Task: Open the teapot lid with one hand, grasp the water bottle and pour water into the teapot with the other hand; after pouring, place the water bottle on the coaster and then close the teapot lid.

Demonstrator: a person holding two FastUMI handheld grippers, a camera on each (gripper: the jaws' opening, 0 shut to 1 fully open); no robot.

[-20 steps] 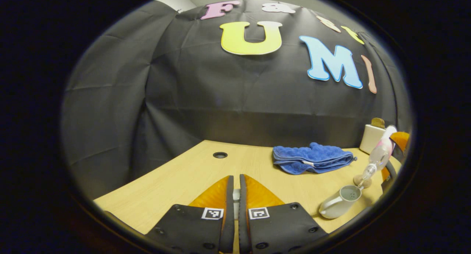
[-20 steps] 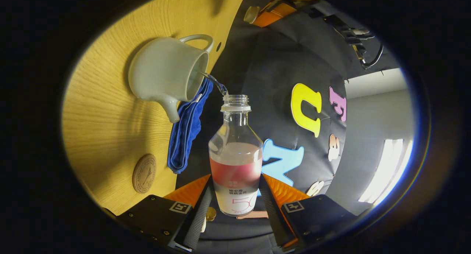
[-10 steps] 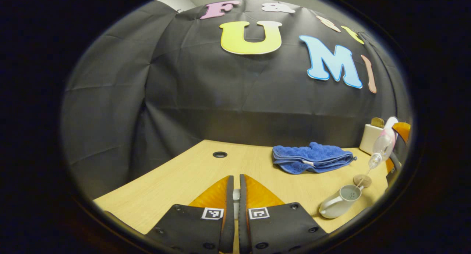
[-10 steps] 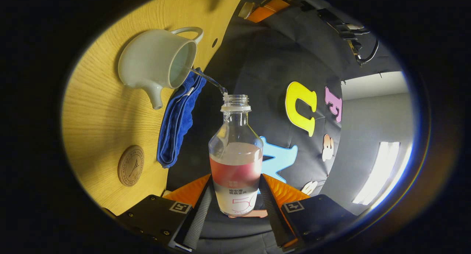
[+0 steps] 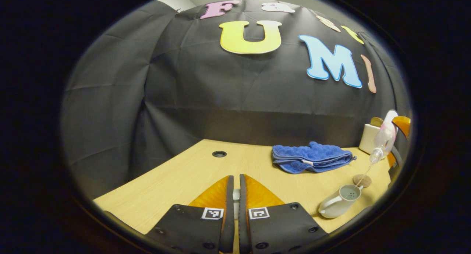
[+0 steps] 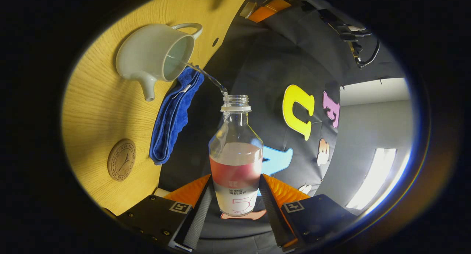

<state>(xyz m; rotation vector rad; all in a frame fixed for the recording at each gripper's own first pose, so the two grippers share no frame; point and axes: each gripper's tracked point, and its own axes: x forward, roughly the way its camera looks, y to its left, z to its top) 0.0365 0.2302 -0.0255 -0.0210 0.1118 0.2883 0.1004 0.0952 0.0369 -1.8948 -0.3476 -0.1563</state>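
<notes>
The white teapot (image 5: 340, 202) stands open near the table's right edge. Above it the clear water bottle (image 5: 382, 138) is tipped down, and a thin stream of water runs from its mouth into the pot. My right gripper (image 6: 236, 189) is shut on the water bottle (image 6: 235, 154) at its labelled lower part; the teapot (image 6: 154, 55) lies beyond the bottle's mouth. My left gripper (image 5: 234, 189) hovers over the table to the teapot's left, shut on the small white teapot lid (image 5: 236, 196). The round wooden coaster (image 5: 361, 180) lies just behind the teapot, bare.
A folded blue towel (image 5: 311, 158) lies at the back of the wooden table (image 5: 191, 173), next to a white box (image 5: 369, 138) at the far right. A round cable hole (image 5: 219, 154) sits in the table at the back left.
The bottle has risen a little higher above the teapot while still pouring, so the stream is longer. In the right gripper view the teapot and coaster slid leftward. The left gripper held still.
</notes>
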